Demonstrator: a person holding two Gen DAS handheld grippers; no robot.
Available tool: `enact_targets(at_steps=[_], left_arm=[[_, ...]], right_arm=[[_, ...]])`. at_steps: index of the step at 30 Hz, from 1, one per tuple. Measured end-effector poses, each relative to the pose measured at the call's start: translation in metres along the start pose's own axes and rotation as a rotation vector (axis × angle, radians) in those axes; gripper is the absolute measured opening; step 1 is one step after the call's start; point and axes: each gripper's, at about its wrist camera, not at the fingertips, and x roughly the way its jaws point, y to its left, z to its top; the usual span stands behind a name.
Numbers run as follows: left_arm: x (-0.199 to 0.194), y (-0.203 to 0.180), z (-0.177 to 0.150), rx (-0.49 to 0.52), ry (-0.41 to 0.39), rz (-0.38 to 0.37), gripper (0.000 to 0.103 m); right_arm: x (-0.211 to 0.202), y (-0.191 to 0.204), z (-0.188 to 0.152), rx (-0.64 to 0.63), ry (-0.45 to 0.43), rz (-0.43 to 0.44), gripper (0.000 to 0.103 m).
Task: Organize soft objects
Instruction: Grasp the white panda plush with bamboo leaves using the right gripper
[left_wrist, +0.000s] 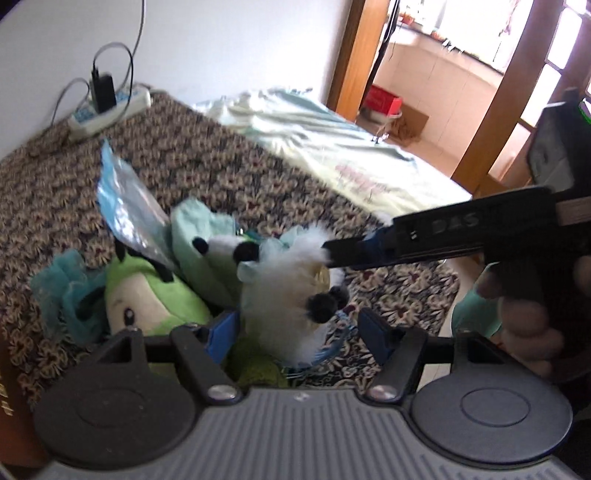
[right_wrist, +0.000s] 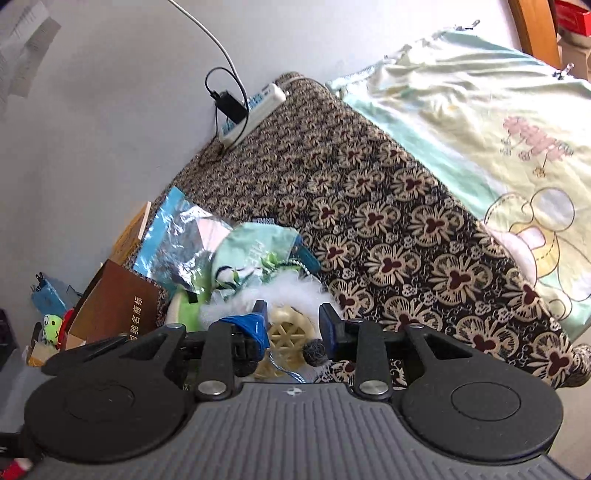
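Observation:
A white fluffy toy (left_wrist: 284, 291) with black pompoms lies at the near edge of the patterned bedcover (left_wrist: 184, 155), next to a green plush (left_wrist: 147, 299) and a mint cloth (left_wrist: 195, 236). My left gripper (left_wrist: 297, 332) is open and straddles the fluffy toy without pressing on it. My right gripper (left_wrist: 328, 253) reaches in from the right, its tips in the toy's fluff. In the right wrist view the right gripper (right_wrist: 293, 323) stands open, with the fluffy toy (right_wrist: 280, 295) and its cream wheel-shaped part in the gap. The green plush (right_wrist: 188, 310) sits to its left.
A crumpled foil bag (left_wrist: 125, 206) leans behind the toys. A power strip (left_wrist: 110, 110) with a charger lies against the wall. A pale blanket (left_wrist: 317, 147) covers the far bed. A brown book (right_wrist: 118, 310) stands left of the pile. A hand (left_wrist: 524, 317) holds the right gripper.

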Motion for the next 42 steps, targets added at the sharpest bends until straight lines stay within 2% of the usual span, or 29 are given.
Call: enact_targets(at_steps=[7, 11, 14, 16, 21, 26, 30, 33, 37, 42], left_arm=[[0.007, 0.002, 0.006, 0.011, -0.013, 0.011, 0.070], [0.001, 0.011, 0.010, -0.052, -0.007, -0.087, 0.070], [-0.004, 0.020, 0.016, -0.111, -0.010, -0.162, 0.073], [-0.003, 0.025, 0.020, -0.142, -0.009, -0.194, 0.074], [0.012, 0.039, 0.024, -0.206, 0.018, -0.204, 0.077], [0.011, 0.040, 0.023, -0.207, 0.013, -0.242, 0.077], [0.004, 0.025, 0.016, -0.149, -0.023, -0.205, 0.076], [-0.005, 0.013, 0.015, -0.117, -0.055, -0.192, 0.076], [-0.026, -0.006, 0.014, -0.019, -0.118, -0.147, 0.076], [-0.057, -0.014, 0.015, 0.016, -0.222, -0.167, 0.076]], right_arm=[[0.001, -0.010, 0.014, 0.071, -0.017, 0.043, 0.017], [0.009, -0.016, 0.028, 0.110, -0.017, 0.068, 0.018], [0.028, -0.023, 0.038, 0.151, 0.034, 0.066, 0.018], [0.040, -0.028, 0.040, 0.187, 0.105, 0.092, 0.018], [0.046, -0.033, 0.032, 0.242, 0.210, 0.200, 0.018], [0.036, -0.025, 0.027, 0.157, 0.231, 0.223, 0.019], [0.028, -0.021, 0.019, 0.134, 0.224, 0.228, 0.019], [0.020, -0.013, 0.014, 0.088, 0.194, 0.215, 0.020], [0.002, 0.013, 0.009, -0.057, 0.135, 0.189, 0.020], [-0.017, 0.035, 0.011, -0.130, 0.053, 0.206, 0.019]])
